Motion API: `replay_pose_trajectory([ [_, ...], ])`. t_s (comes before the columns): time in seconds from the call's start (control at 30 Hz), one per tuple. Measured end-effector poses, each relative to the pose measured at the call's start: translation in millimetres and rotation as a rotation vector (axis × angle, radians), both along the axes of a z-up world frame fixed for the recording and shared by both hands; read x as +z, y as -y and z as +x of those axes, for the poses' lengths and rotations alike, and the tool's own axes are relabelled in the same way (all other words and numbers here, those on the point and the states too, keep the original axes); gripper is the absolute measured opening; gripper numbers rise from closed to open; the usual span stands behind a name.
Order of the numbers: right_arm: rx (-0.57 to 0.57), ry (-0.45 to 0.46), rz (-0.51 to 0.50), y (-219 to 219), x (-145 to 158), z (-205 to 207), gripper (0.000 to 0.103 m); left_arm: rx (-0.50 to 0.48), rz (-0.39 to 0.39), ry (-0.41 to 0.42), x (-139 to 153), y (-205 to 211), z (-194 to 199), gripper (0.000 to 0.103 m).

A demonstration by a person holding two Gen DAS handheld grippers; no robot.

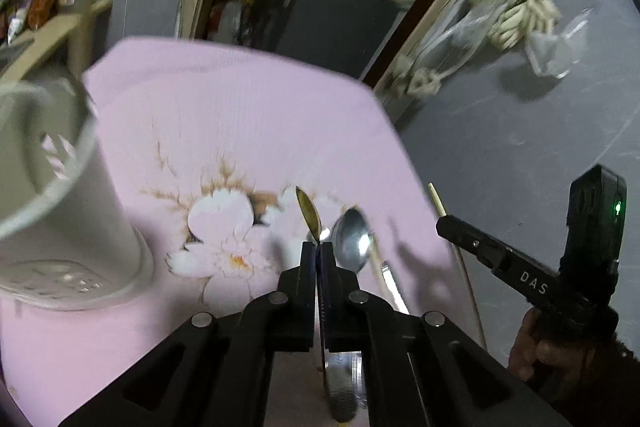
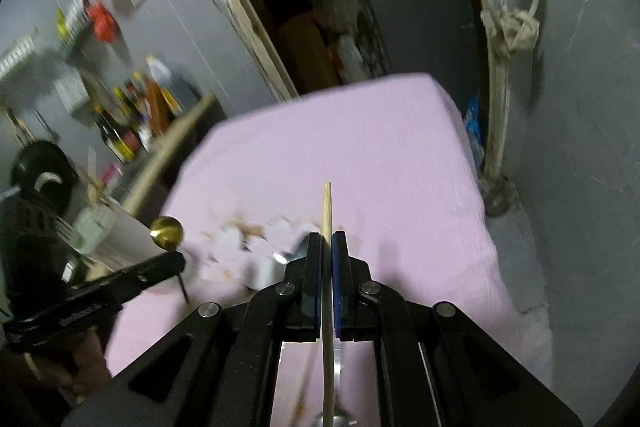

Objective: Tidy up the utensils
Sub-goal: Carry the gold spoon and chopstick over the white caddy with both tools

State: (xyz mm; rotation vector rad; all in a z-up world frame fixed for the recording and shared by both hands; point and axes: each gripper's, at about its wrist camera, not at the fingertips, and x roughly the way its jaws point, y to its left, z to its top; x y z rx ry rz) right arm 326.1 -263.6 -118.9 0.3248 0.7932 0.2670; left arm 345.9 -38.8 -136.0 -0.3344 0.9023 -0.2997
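My left gripper [image 1: 319, 247] is shut on a gold spoon [image 1: 309, 211] whose bowl sticks up past the fingertips. In the right wrist view the same gold spoon bowl [image 2: 166, 231] shows at the left above the left gripper [image 2: 176, 261]. My right gripper [image 2: 327, 239] is shut on a wooden chopstick [image 2: 327, 211] that points forward. It also shows in the left wrist view [image 1: 444, 223] with the chopstick tip [image 1: 436, 199]. A silver spoon [image 1: 352, 239] lies on the pink cloth [image 1: 240, 115]. A white utensil holder [image 1: 60, 187] stands at the left.
The pink flowered cloth [image 2: 360, 147] covers a small table that ends near a doorway. A wooden shelf [image 1: 48, 27] with bottles [image 2: 120, 131] stands at the left. A grey wall [image 1: 520, 147] with hanging rope is at the right. Another chopstick and a utensil handle lie beside the silver spoon.
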Motion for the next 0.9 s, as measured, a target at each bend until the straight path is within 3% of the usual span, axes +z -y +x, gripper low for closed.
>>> replay_pose_trajectory([
  [0.23, -0.049, 0.174, 0.143, 2, 31, -36, 0.004, -0.025, 0.010, 0.098, 38, -11, -15, 0.003],
  [0.4, -0.053, 0.275, 0.171, -11, 61, -33, 0.004, -0.045, 0.012, 0.162, 68, -19, -25, 0.003],
  [0.67, 0.012, 0.396, 0.134, -67, 105, -24, 0.004, -0.012, -0.004, 0.245, 109, -50, -38, 0.003],
  [0.9, 0.079, 0.476, 0.102, -122, 138, -12, 0.004, 0.083, 0.008, 0.317, 140, -101, -42, 0.003],
])
